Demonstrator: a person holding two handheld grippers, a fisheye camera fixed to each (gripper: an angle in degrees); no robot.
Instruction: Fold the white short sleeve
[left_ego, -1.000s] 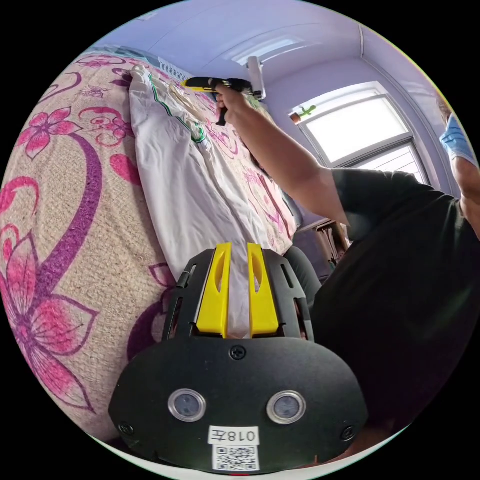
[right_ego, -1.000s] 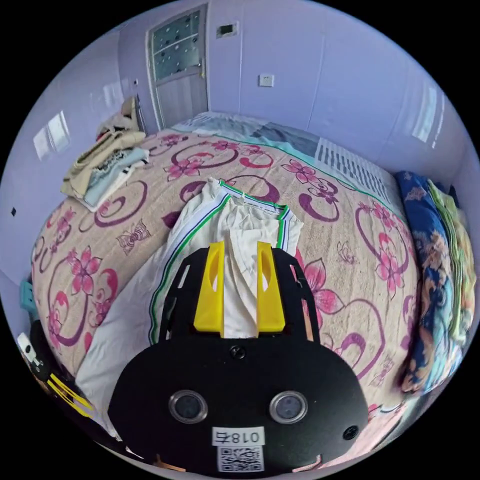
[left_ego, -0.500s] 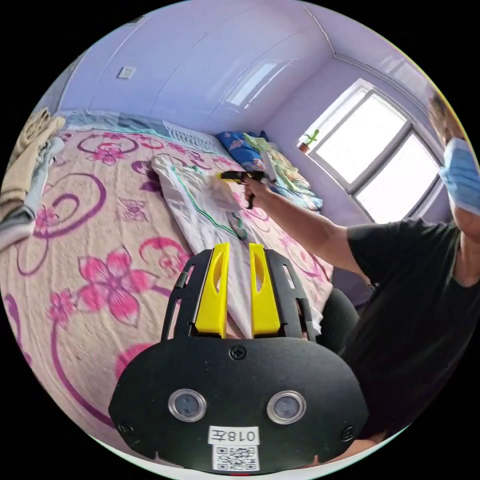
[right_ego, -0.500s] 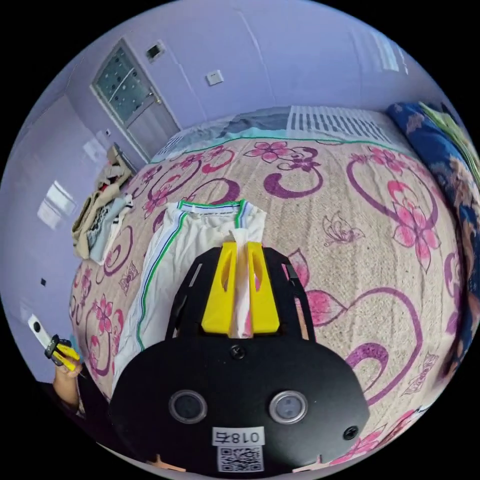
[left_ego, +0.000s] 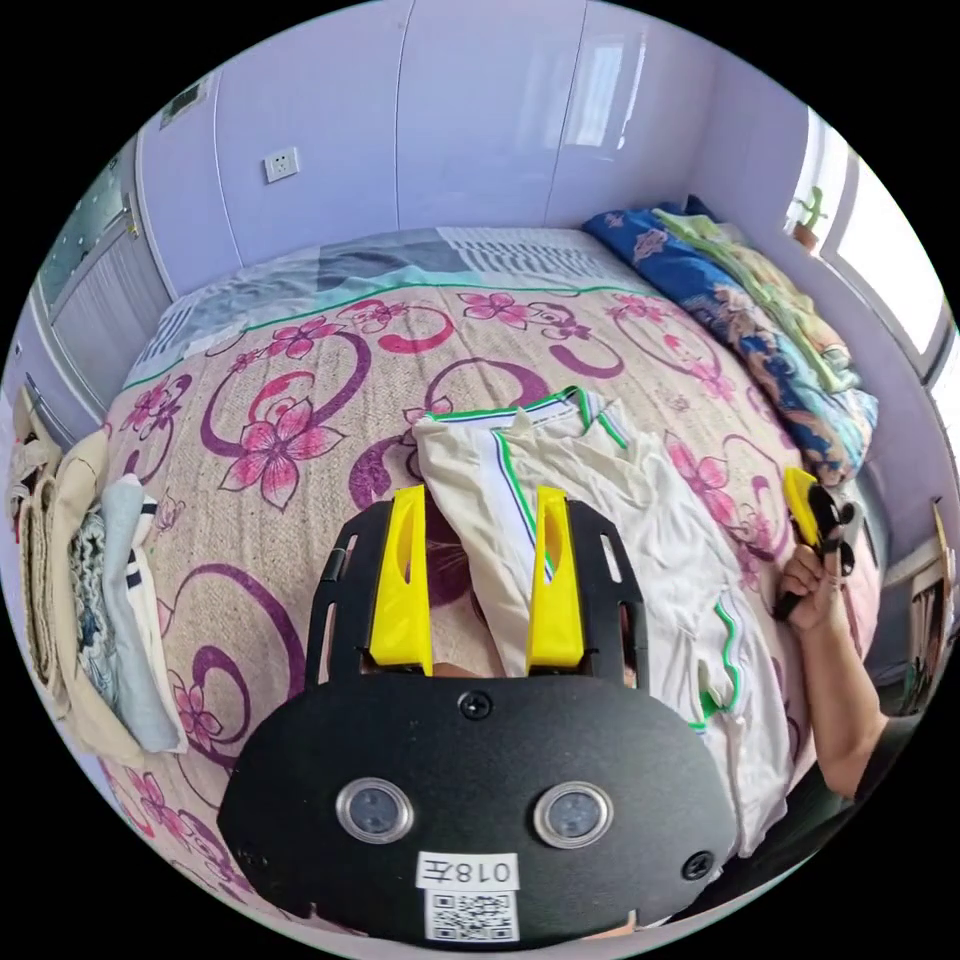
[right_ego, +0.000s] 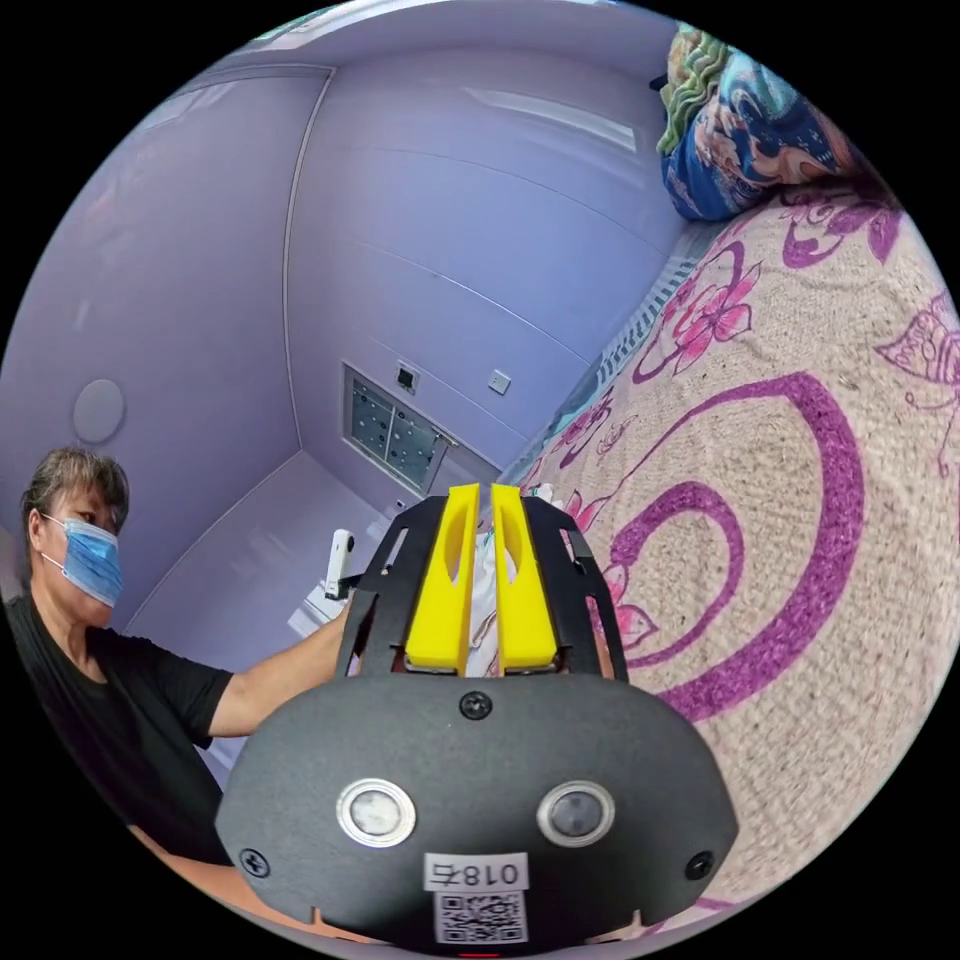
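The white short sleeve shirt (left_ego: 640, 520), trimmed with green and blue stripes, lies folded lengthwise on the flowered bedspread (left_ego: 300, 440). My left gripper (left_ego: 478, 495) hovers over its near left edge, jaws wide open, with cloth lying beneath them. In the left gripper view, my right gripper (left_ego: 805, 500) is held in a hand beside the shirt's right edge, apart from the cloth. In its own view the right gripper (right_ego: 484, 492) has its jaws close together, tilted low along the bed. A sliver of white cloth (right_ego: 483, 605) shows in the slit, farther off.
A pile of folded clothes (left_ego: 90, 600) sits at the bed's left edge. Blue and green quilts (left_ego: 760, 300) are stacked along the right side by the window. The person (right_ego: 100, 620) stands at the near edge of the bed, with the left gripper (right_ego: 340, 565) at arm's length.
Both grippers were shut on the shirt. The left jaws have opened and let it go. The right gripper has drawn off to the bed's edge; the shirt now lies flat.
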